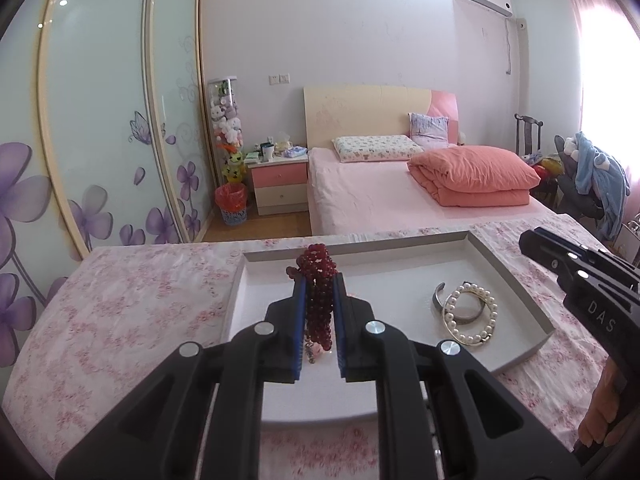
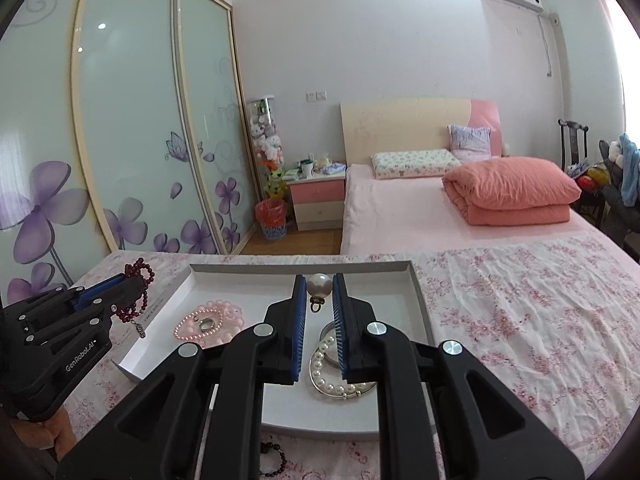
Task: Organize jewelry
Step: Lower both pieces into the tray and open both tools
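My left gripper [image 1: 319,280] is shut on a dark red bead bracelet [image 1: 318,268] and holds it above the left part of the white tray [image 1: 516,276]. It also shows in the right wrist view [image 2: 134,280] with the red beads [image 2: 138,276] hanging from it. My right gripper [image 2: 319,280] is shut on a large pearl pendant [image 2: 319,285] with a metal loop, above the tray [image 2: 420,300]. In the tray lie a white pearl bracelet [image 1: 472,316] with a silver bangle [image 1: 438,300], and pink bead bracelets [image 2: 208,322] around a ring [image 2: 207,324].
The tray lies on a pink floral cloth [image 2: 520,320]. A dark bead bracelet [image 2: 276,460] lies on the cloth in front of the tray. Behind are a bed [image 2: 440,216], a nightstand [image 2: 318,200] and sliding wardrobe doors [image 2: 132,120].
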A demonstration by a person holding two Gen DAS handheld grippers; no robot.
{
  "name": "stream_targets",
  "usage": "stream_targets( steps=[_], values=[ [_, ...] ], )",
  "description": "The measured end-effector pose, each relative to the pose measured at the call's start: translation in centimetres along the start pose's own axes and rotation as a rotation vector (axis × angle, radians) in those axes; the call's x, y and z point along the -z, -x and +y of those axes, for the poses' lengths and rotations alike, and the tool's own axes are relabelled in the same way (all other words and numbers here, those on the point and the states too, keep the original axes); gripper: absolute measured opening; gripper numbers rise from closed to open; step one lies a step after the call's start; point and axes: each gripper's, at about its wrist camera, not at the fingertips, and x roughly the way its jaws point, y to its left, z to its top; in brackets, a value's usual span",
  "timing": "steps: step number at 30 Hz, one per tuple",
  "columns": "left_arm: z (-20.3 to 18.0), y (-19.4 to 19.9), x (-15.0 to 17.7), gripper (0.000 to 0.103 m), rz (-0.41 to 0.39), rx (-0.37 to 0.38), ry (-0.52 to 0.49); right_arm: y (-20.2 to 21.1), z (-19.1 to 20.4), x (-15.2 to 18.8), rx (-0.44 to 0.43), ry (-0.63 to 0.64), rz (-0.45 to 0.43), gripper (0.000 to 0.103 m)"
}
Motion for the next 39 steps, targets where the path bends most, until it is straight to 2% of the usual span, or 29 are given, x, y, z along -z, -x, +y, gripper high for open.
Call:
stream_targets(
  steps=[6,14,20,24,31,39],
  values=[
    [-0.3,-3.7,0.2,0.014,0.061,0.024,0.0,-3.0,-0.5,0.7,-0.032,-0.024,0.091,0.014],
    [-0.4,-6.0,0.9,0.016,0.112,0.064,0.019,-5.2,-0.5,1.5,-0.049,-0.04,0.171,0.015],
    [0.9,-5.1,0.6,0.02,0.093,0.043,0.039,-4.3,-1.3,1.2,-0.04,-0.062,0.164,0.016],
    [1.4,-4.0,0.7,0.02,0.085,0.029,0.046,-3.2,-1.6,1.3,-0.029,-0.06,0.156,0.024],
    [2.1,-1.6,1.6,0.025,0.08,0.022,0.047,-1.2,-1.9,2.3,-0.025,-0.06,0.164,0.024],
    [3.6,0.9,4.1,0.028,0.114,0.021,0.067,0.5,-1.2,5.2,-0.059,-0.044,0.261,0.024]
  ],
)
